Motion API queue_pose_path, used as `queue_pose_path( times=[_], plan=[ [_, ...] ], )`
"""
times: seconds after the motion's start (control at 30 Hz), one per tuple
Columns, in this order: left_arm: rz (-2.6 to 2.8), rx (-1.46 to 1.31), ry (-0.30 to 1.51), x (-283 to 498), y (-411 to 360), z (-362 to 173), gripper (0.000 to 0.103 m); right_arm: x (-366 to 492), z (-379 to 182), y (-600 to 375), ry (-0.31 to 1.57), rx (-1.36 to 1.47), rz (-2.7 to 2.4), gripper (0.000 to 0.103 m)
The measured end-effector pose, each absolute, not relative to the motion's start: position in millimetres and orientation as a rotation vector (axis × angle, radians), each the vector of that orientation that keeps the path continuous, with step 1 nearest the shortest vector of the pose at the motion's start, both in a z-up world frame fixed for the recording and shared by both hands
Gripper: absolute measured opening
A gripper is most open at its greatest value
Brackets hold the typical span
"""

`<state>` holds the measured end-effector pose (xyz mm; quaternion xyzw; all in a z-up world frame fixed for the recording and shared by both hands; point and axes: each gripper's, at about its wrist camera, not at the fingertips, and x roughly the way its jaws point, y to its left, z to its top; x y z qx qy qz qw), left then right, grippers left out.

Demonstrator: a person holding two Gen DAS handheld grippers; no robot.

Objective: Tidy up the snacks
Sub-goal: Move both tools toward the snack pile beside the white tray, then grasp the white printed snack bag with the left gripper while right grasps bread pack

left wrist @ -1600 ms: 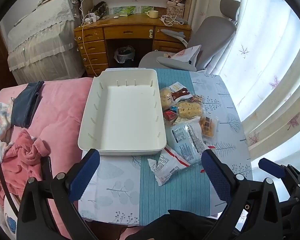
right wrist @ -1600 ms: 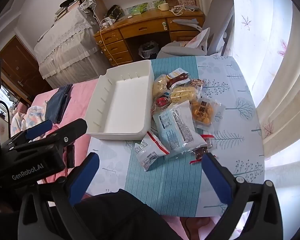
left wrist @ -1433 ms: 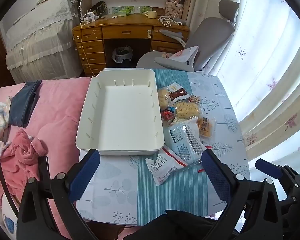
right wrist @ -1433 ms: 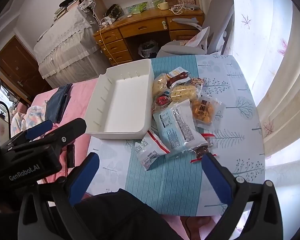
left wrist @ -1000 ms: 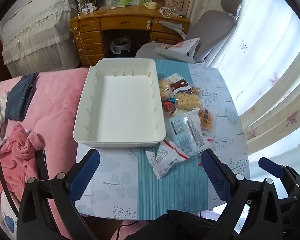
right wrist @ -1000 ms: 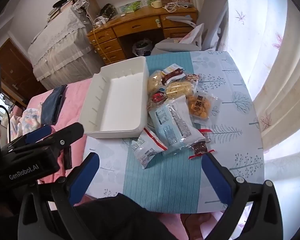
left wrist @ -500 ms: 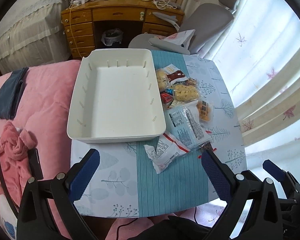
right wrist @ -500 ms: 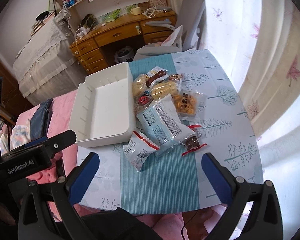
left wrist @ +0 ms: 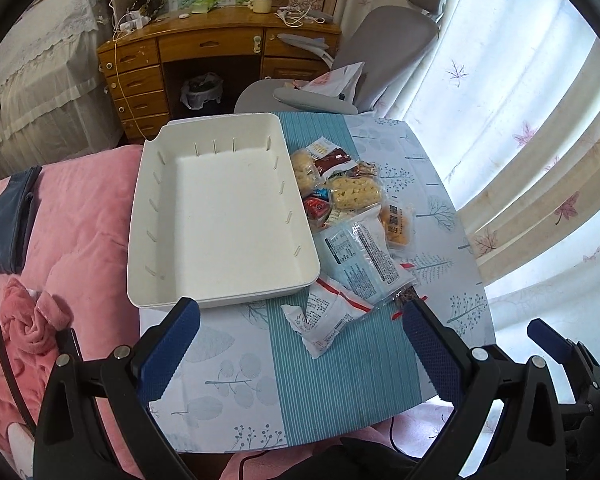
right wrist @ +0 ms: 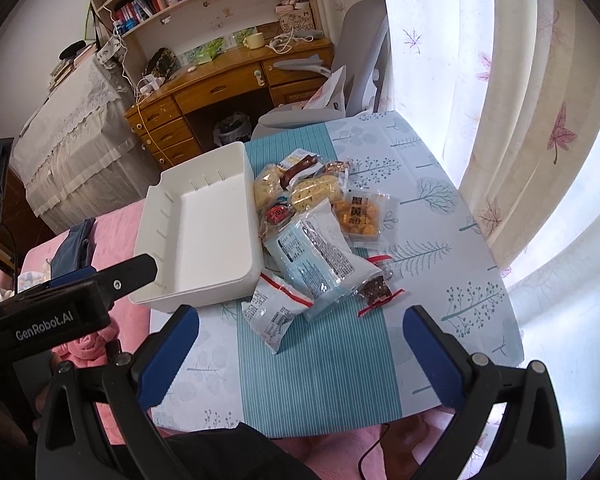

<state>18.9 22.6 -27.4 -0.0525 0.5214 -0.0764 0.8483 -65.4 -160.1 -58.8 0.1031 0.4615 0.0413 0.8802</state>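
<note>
Snack pile waiting beside an empty bin, both tongs spread wide and holding nothing

Biggest first: the small table with the blue leaf-print cloth (left wrist: 236, 384), then the white rectangular plastic bin (left wrist: 220, 220) sitting at about 10 o'clock on it, with nothing in it. Just right of the bin, around 1 o'clock, is the heap of crinkly plastic snack packets (left wrist: 352, 216), overlapping each other. The big pale-blue flat pouch (right wrist: 320, 256) looks light and floppy, probably slippery, so I'd pinch a sealed edge. The small white packet with red stripe (left wrist: 324, 316) lies nearest and loose, easiest grab. The left gripper (left wrist: 300, 354) and right gripper (right wrist: 300, 354) hover over the near edge. Plenty of bare cloth at 6 o'clock, but the right table edge is close.
</note>
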Motion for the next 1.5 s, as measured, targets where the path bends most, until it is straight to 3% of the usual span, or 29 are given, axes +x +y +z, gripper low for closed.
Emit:
queue_pose_path(
  times=[0.53,0.7,1.13,1.5],
  plan=[
    [0.036,-0.228,1.133,33,-4,-36,0.101,-24,-57,-189,0.925,0.109,0.288,0.102],
    [0.155,-0.333,1.174,33,-14,-53,0.101,-3,-65,-208,0.930,0.044,0.406,0.097],
    [0.411,-0.676,1.331,20,-27,-142,0.101,60,-134,-254,1.134,0.109,0.648,0.088],
    [0.492,-0.869,1.457,40,-20,-227,0.101,111,-210,-225,1.263,0.119,0.741,0.085]
  ],
)
